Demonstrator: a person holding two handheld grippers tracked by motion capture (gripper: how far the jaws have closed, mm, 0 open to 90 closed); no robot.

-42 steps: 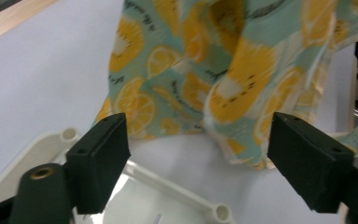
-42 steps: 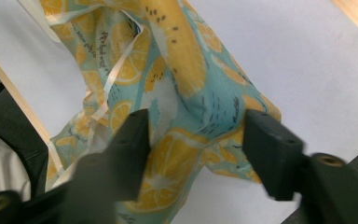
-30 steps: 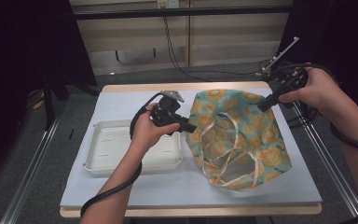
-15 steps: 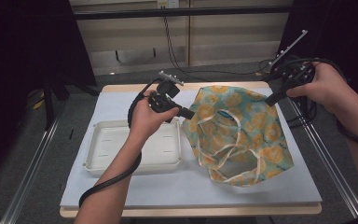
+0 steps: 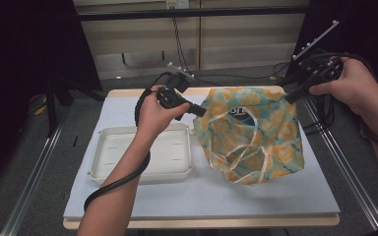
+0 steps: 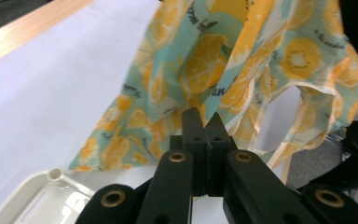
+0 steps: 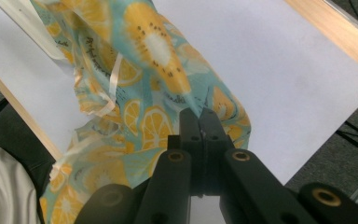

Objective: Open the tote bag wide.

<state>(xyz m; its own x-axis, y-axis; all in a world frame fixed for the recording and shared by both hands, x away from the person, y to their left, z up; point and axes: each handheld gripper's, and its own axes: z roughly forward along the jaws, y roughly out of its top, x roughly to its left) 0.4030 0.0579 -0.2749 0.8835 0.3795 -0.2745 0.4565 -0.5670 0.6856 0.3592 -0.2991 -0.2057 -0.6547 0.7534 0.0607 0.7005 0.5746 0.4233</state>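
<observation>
Jaws of left gripper (image 5: 200,112) and right gripper (image 5: 291,96) clamped tight on bag (image 5: 251,135) corners; bag lifted higher than before, tray (image 5: 140,173) at 9 o'clock; spreading underway.

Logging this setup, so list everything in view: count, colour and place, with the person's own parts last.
cloth bag: one, teal with orange slices and cream straps, right half of the mat, lifted by two corners
tray: one, white, shallow, nothing in it, left of the bag
mat: one, pale grey, covering the table top
table: one, light wood edge showing
left gripper: one, black, shut on the bag's left corner
right gripper: one, black, shut on the bag's right corner
hands: two, left hand, right hand, each holding a gripper
</observation>
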